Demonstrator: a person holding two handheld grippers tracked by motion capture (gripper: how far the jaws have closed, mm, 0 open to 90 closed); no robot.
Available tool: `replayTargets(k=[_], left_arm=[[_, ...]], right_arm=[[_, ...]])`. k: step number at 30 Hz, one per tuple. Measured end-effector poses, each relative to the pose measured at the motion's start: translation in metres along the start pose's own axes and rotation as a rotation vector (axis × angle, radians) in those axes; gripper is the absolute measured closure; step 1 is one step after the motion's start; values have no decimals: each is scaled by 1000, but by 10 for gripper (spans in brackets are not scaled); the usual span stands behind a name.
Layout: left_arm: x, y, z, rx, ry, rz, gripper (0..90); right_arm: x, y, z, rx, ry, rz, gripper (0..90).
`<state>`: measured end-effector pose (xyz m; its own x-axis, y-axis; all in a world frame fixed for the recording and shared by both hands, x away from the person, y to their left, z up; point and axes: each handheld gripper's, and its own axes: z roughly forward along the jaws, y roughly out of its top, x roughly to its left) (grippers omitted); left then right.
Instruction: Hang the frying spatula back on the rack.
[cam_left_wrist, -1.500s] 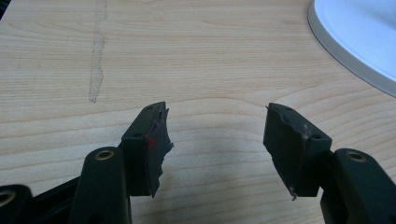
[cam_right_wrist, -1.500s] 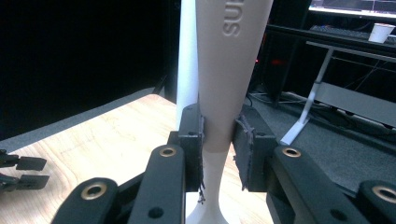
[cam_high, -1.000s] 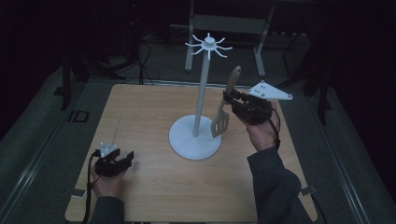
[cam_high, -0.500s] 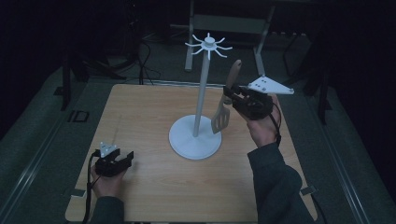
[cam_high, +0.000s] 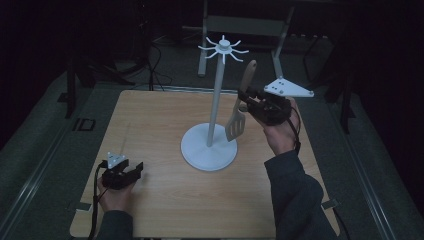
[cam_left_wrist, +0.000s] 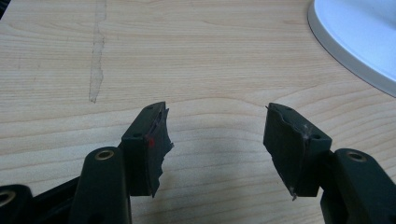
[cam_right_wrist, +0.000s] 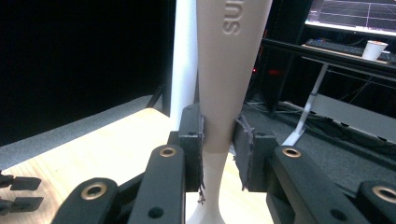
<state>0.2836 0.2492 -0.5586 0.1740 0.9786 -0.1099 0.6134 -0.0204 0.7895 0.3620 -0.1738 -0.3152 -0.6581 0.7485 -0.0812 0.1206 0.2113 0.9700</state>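
A white hook stand (cam_high: 222, 48) rises on a pole from a round base (cam_high: 209, 150) at the table's middle. Just right of the pole, a pale wooden spatula (cam_high: 235, 126) hangs upright, handle up and blade low. My right gripper (cam_high: 244, 98) is shut on its handle. In the right gripper view both jaws (cam_right_wrist: 218, 140) press the spatula handle (cam_right_wrist: 229, 70), with the stand's pole (cam_right_wrist: 183, 60) close behind. My left gripper (cam_high: 134, 172) rests open at the front left of the table. Between its fingers (cam_left_wrist: 217, 140) there is bare wood, and the stand base (cam_left_wrist: 359, 42) lies ahead to the right.
The wooden table (cam_high: 150, 125) has a faint streak (cam_left_wrist: 96, 60) on its left part. Dark floor, cables and a metal frame (cam_high: 240, 25) lie beyond the far edge. A desk with a screen and a cup (cam_right_wrist: 375, 49) stands far off.
My right gripper has lifted the spatula a little higher beside the pole. The left gripper has stayed where it was.
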Motion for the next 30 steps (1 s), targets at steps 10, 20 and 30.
replayTargets(k=[10, 20, 30], left_arm=[[0, 0, 0, 1, 0, 2, 402], [0, 0, 0, 1, -1, 0, 402], [0, 0, 0, -2, -1, -3, 402]], right_arm=[[5, 5, 7, 17, 14, -22, 740], [5, 7, 16, 40, 27, -13, 740], [1, 12, 20, 56, 63, 8, 740]])
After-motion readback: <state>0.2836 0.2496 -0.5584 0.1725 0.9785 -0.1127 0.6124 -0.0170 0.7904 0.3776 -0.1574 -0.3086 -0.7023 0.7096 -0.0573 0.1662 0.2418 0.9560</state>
